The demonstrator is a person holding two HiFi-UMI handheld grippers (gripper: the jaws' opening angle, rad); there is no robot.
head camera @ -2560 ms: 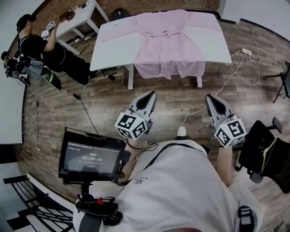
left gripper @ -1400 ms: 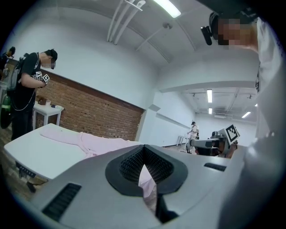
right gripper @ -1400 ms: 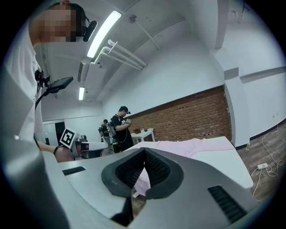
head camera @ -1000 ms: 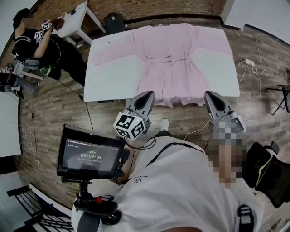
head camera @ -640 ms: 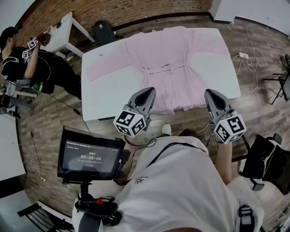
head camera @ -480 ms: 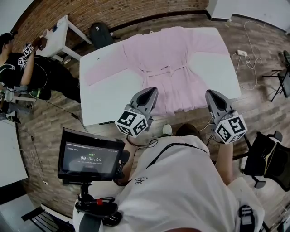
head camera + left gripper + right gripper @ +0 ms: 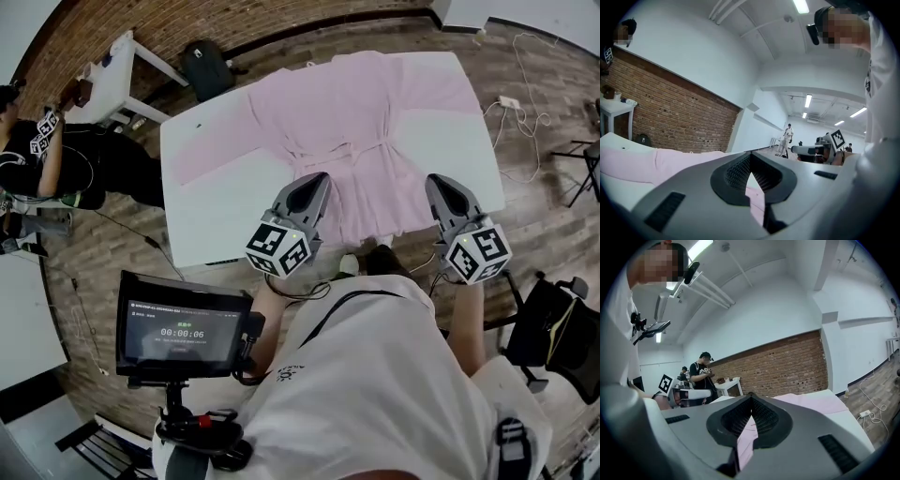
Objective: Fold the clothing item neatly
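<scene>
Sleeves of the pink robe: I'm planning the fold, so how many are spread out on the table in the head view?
2. The left sleeve lies across the table's left side. The right sleeve reaches toward its far right corner. Both show fully on the robe.

Left tool (image 7: 316,179) and right tool (image 7: 439,181) point forward, jaws pressed together, holding nothing.

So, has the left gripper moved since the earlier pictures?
Yes. The left gripper has come forward to the table's near edge; earlier it hung over the floor.
</scene>
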